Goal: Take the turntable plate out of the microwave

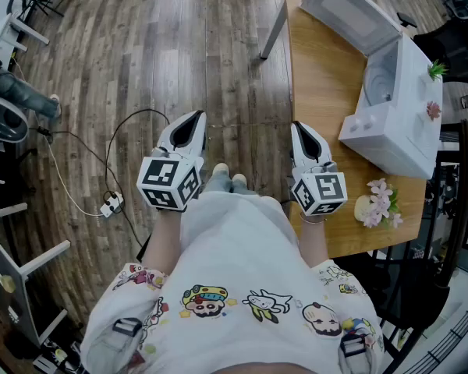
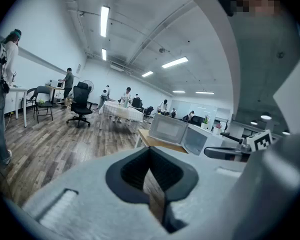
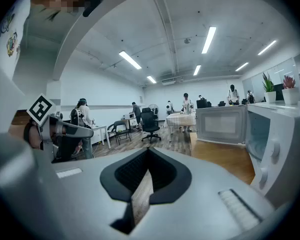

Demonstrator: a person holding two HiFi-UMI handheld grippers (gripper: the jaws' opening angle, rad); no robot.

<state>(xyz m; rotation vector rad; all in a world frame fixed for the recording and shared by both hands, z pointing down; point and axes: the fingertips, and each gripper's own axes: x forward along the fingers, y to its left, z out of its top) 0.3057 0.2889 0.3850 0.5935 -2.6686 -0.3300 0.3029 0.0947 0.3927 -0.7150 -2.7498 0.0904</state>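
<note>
Head view is showing the left gripper [image 1: 189,123] and right gripper [image 1: 300,128] hovering closed and empty mid-frame, the right one sitting nearer the open microwave [image 1: 409,131] at upper right, the turntable plate [image 1: 380,79] resting inside.
</note>
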